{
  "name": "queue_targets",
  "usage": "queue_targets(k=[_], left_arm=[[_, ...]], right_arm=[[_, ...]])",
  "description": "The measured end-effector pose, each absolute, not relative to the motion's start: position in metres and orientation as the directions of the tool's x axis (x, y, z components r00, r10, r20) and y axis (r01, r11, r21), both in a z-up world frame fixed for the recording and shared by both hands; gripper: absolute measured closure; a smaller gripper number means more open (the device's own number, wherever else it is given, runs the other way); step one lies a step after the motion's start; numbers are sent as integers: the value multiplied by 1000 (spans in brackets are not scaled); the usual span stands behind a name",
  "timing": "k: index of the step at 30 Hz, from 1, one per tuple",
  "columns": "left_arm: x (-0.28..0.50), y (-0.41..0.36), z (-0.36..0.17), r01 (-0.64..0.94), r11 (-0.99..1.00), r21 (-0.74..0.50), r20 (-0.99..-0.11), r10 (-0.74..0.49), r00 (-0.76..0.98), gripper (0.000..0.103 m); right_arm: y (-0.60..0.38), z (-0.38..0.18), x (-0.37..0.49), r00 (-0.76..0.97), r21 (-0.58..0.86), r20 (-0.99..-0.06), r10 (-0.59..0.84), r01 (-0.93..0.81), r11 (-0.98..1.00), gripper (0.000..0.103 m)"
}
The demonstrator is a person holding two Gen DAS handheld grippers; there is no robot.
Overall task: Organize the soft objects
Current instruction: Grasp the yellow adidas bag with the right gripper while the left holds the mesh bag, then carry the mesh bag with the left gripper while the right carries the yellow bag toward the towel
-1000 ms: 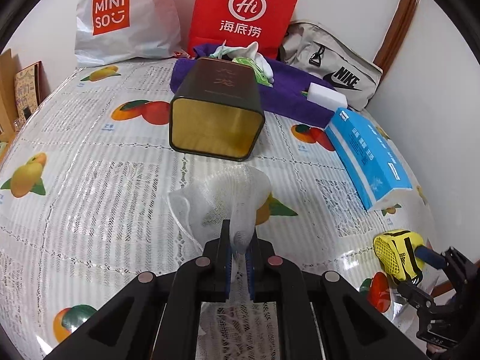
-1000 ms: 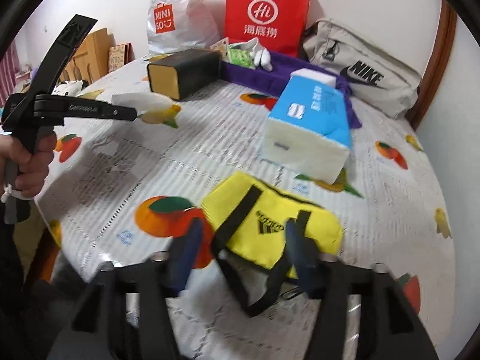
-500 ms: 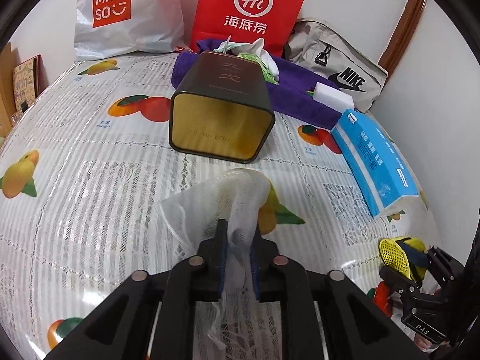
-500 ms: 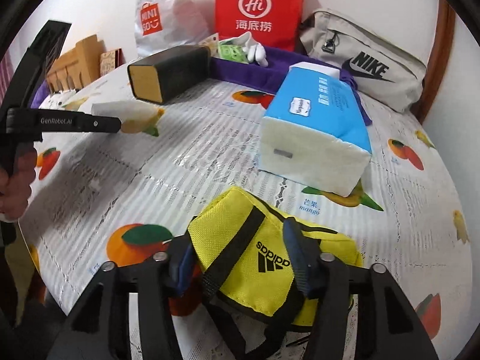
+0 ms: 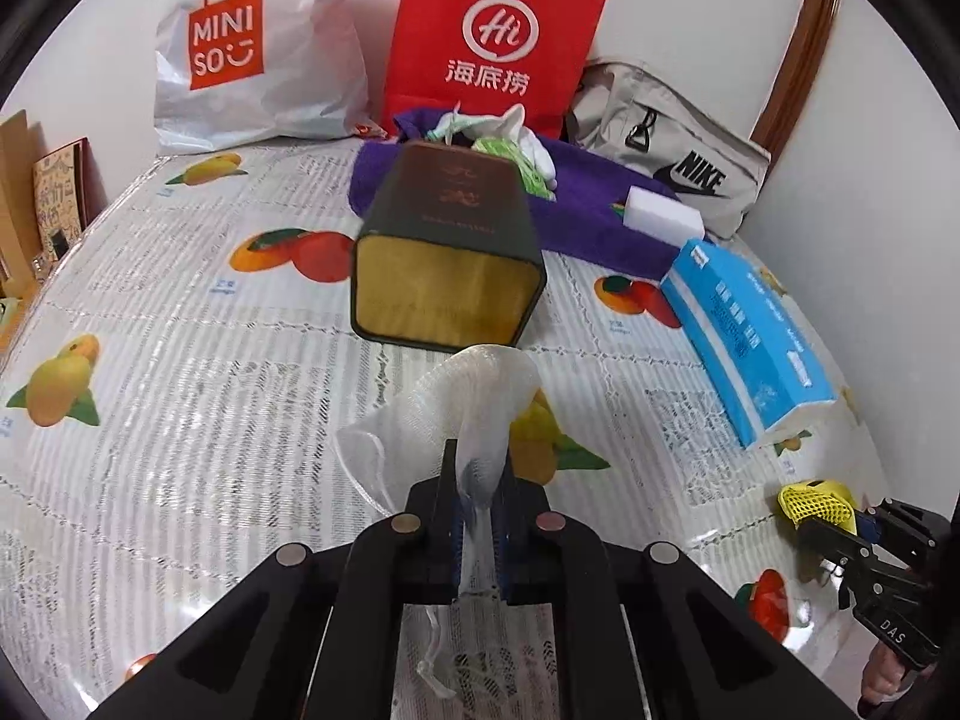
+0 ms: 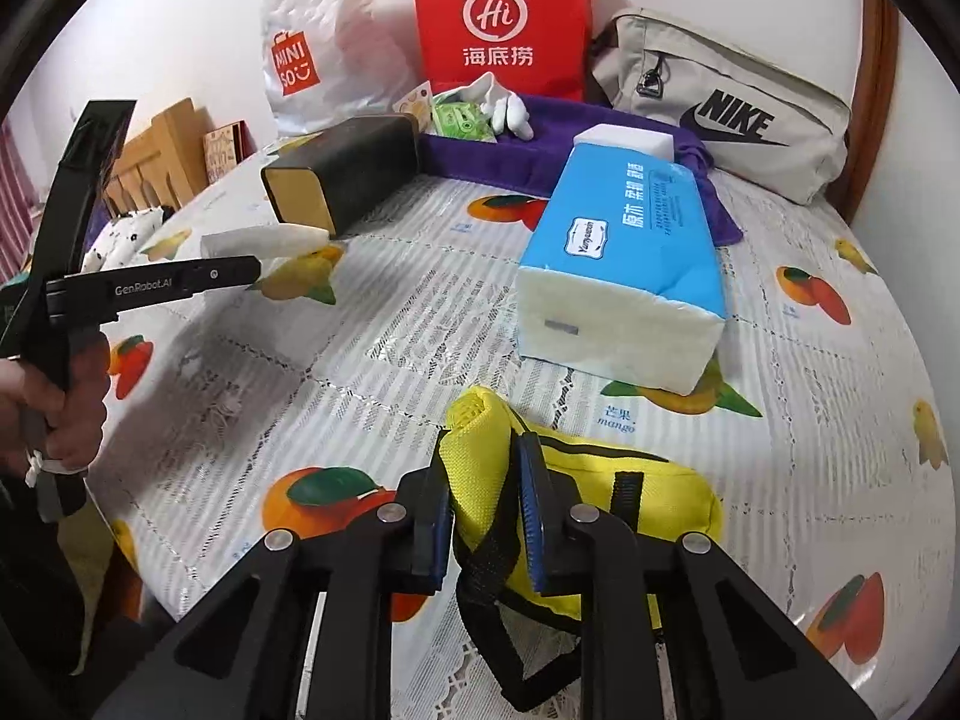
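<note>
Yellow mesh pouch with black straps (image 6: 576, 504) pinched in my right tongs (image 6: 489, 510), jaws just closed on its near-left end, rest lying on fruit-print tablecloth (image 6: 390, 324). White net cloth (image 5: 462, 408) clamped in my left tongs (image 5: 477, 516), held near open end of dark tin box (image 5: 447, 264). Blue tissue pack (image 6: 624, 276) just beyond pouch.

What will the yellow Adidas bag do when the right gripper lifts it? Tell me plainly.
The yellow bag will probably sag: its mesh already bunches into a fold between the right gripper's fingers. It looks light, being flat and seemingly empty. Its loose black strap may dangle and drag.
</note>
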State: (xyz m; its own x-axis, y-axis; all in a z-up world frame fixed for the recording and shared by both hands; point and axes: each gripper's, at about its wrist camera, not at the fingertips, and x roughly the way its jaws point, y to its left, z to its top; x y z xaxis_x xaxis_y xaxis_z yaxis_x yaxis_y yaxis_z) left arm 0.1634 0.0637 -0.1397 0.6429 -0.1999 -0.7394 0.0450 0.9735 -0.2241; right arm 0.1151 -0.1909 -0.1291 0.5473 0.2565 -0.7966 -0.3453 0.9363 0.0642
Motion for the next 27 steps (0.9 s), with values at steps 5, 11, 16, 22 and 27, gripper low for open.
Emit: queue_targets(k=[5, 11, 16, 22, 27], left_arm=[[158, 70, -128, 39, 971, -237, -734, -205, 647, 95], [155, 77, -111, 21, 971, -237, -720, -190, 668, 95], [157, 79, -93, 20, 972, -235, -700, -183, 690, 95], [167, 77, -75, 29, 974, -223, -685, -178, 706, 95], [180, 74, -64, 34, 977, -211, -681, -172, 711, 95]], right_arm=[[-193, -116, 116, 561, 72, -785, 264, -340, 938, 86], [-197, -99, 121, 572, 90, -769, 285, -345, 934, 88], [-197, -83, 126, 592, 89, -750, 296, -353, 931, 88], [-196, -64, 137, 608, 98, -726, 321, -371, 923, 88], [-197, -53, 153, 612, 117, -712, 345, -380, 917, 88]])
